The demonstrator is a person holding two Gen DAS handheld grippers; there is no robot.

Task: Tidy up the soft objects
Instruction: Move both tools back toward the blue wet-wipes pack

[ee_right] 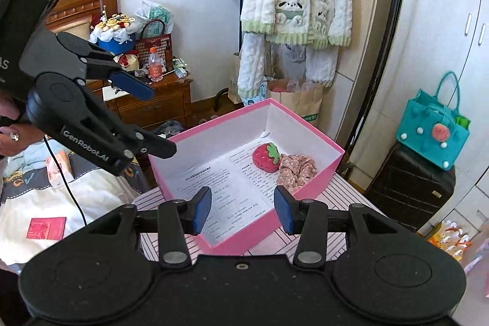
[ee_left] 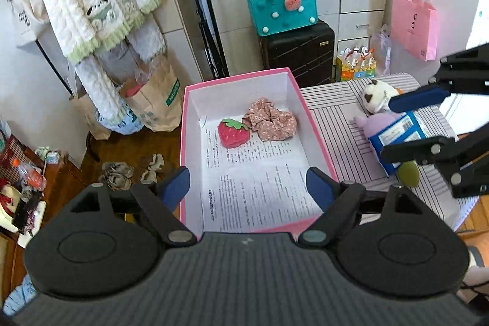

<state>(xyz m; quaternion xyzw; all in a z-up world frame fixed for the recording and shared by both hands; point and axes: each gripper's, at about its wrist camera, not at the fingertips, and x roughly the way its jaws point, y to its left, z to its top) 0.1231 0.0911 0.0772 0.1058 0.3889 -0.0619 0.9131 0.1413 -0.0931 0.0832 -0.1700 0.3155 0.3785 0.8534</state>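
The left gripper (ee_left: pixel 247 185) and the right gripper (ee_right: pixel 243 211) are both standing open with nothing between their fingers. The strawberry plush (ee_left: pixel 233 133) and the floral cloth (ee_left: pixel 270 122) are lying in the pink box (ee_left: pixel 183 124), middle of the frame.

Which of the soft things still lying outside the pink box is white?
The white plush animal, farthest back on the striped surface. The plush in front of it is purple.

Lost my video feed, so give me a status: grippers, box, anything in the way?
Left gripper and right gripper open, empty. Red plush strawberry and floral fabric scrunchie lie in pink cardboard box. Nothing in the way.
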